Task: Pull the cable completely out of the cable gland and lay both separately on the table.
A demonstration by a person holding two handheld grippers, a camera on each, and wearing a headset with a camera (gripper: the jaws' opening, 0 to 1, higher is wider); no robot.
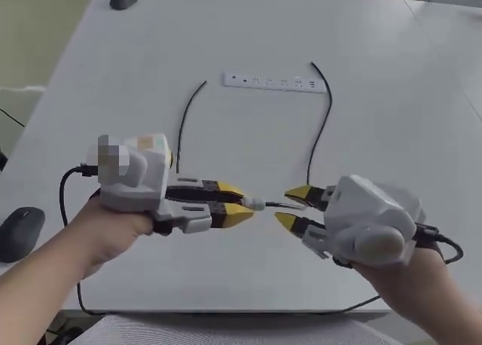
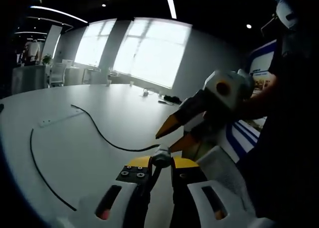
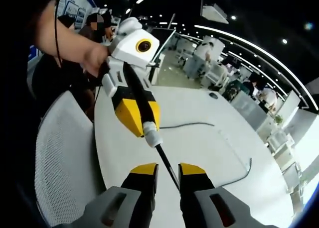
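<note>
Light cable gland [image 1: 254,203], thin limp cable [image 3: 164,158]
The left gripper [image 2: 160,163] pinches the cable gland; the right gripper [image 3: 168,169] gapes astride the cable. Best clamped close by.

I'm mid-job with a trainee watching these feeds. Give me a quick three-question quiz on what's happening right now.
1. True or false: the cable is already fully out of the cable gland.
2. What do the left gripper's jaws hold? A) the power strip B) the cable gland C) a mouse
3. Fill in: the right gripper's jaws are ____, with the cable running between them.
Key: 1 false; 2 B; 3 open.
</note>
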